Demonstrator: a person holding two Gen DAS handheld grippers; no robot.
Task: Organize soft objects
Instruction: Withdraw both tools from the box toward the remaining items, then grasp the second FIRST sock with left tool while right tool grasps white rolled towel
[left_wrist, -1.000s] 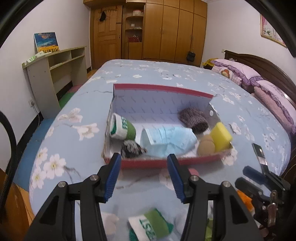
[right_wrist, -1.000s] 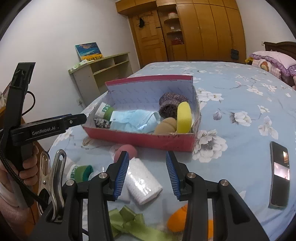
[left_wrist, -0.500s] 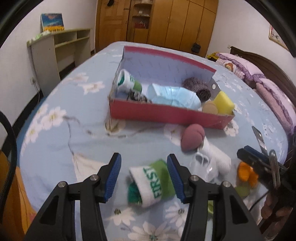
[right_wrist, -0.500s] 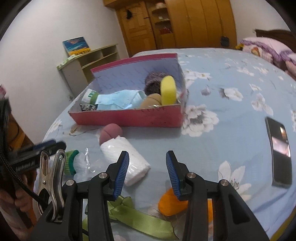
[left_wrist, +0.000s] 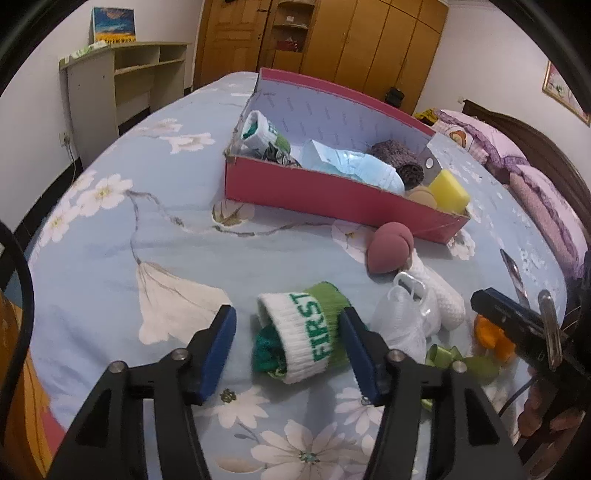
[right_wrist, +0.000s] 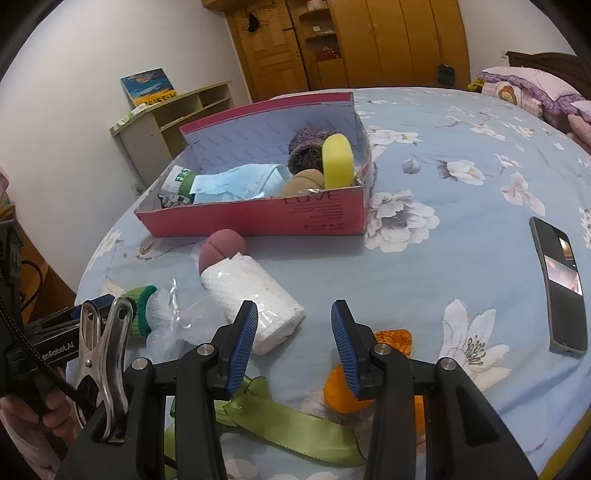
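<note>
The rolled green-and-white knitted sock lettered FIRST (left_wrist: 314, 328) is straddled by the left gripper (left_wrist: 288, 343), whose jaws are opening, pads not yet pressing, presumably to seize it. The right gripper (right_wrist: 293, 332) is held spread, empty, above the bedspread. In the pink cardboard box (left_wrist: 332, 199) lie a matching sock, a blue mask, a purple knit and a yellow sponge (left_wrist: 448, 190).

Bedsheet (left_wrist: 110, 258) showing light blue with white flowers. Box (left_wrist: 332, 199) showing pink outside, pale blue lining. Sock (left_wrist: 314, 332) showing white band, green letters, green knit. Sponge (right_wrist: 338, 158) showing yellow. Ribbon (right_wrist: 288, 424) showing olive green. Towel roll (right_wrist: 255, 291) showing white.
</note>
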